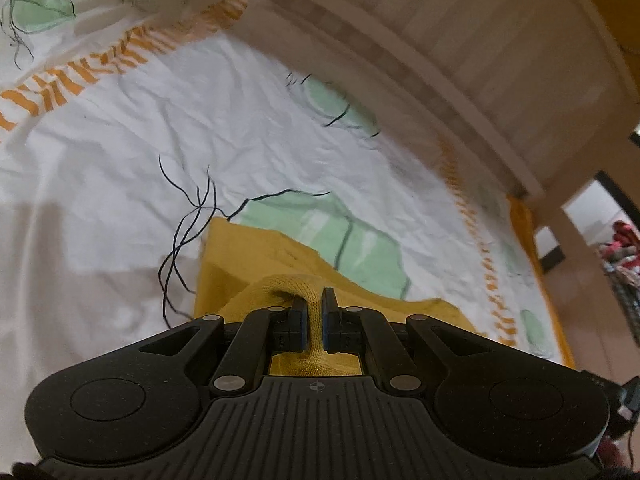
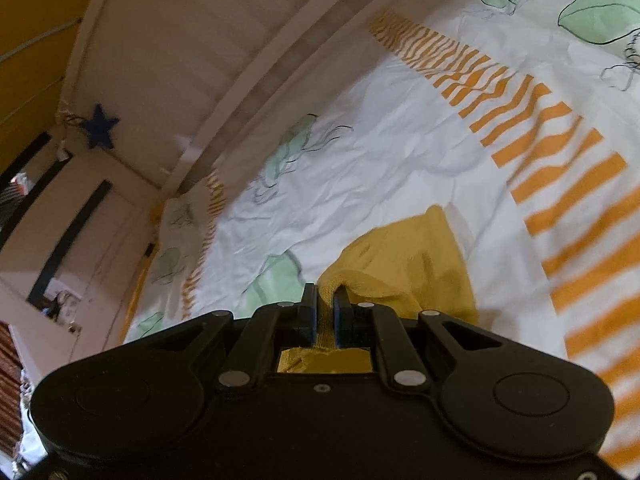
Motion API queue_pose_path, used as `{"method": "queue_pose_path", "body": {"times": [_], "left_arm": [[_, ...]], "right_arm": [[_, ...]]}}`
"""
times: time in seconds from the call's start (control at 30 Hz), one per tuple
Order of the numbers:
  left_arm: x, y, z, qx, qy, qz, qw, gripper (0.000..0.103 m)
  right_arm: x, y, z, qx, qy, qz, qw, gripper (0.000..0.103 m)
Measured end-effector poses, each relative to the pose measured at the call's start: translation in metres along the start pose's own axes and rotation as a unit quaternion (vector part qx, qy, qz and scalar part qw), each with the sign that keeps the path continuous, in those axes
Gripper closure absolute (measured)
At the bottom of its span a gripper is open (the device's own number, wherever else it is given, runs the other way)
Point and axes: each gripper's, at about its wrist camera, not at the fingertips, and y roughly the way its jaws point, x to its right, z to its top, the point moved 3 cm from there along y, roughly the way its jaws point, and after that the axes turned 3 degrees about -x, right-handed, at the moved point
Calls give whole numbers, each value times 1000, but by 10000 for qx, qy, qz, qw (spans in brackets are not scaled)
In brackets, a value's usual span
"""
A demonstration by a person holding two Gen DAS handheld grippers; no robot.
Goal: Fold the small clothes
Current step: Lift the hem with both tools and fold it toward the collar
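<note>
While both sets of jaws are clamping the ribbed edge of the same mustard-yellow knit garment (image 1: 256,264), the step in hand looks like carrying that edge across to lay a fold. The left gripper (image 1: 314,300) is pinching a bunched hem between its pads, and the right gripper (image 2: 323,300) is gripping another stretch of hem the same way, neither one slack. Beyond the jaws, the rest of the garment is trailing down onto the bed sheet (image 1: 140,140), a white cover printed with green leaf shapes and orange stripes.

To do this well, I judge that the two hands should be travelling at an even pace and keeping the held edge taut between them, so the cloth is landing flat rather than rolling under itself. Lowering both corners together and letting go only once the edge is lying square over the lower layer should be giving a clean crease.

Around the work, a pale slatted bed rail (image 1: 460,52) is running along the far side of the sheet, and a blue star (image 2: 99,132) is hanging near its corner post. The sheet itself is wrinkled, which could be dragging at the knit. Nothing else is lying on the sheet near the garment.
</note>
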Motion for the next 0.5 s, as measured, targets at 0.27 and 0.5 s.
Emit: {"method": "queue_pose_path", "body": {"times": [0.27, 0.5], "left_arm": [[-21, 48, 14, -12, -83, 317, 9995, 94], [-34, 34, 30, 568, -133, 757, 9954, 73]], "right_arm": [[21, 49, 12, -125, 47, -517, 9986, 85], [26, 52, 19, 205, -118, -885, 9958, 49]]}}
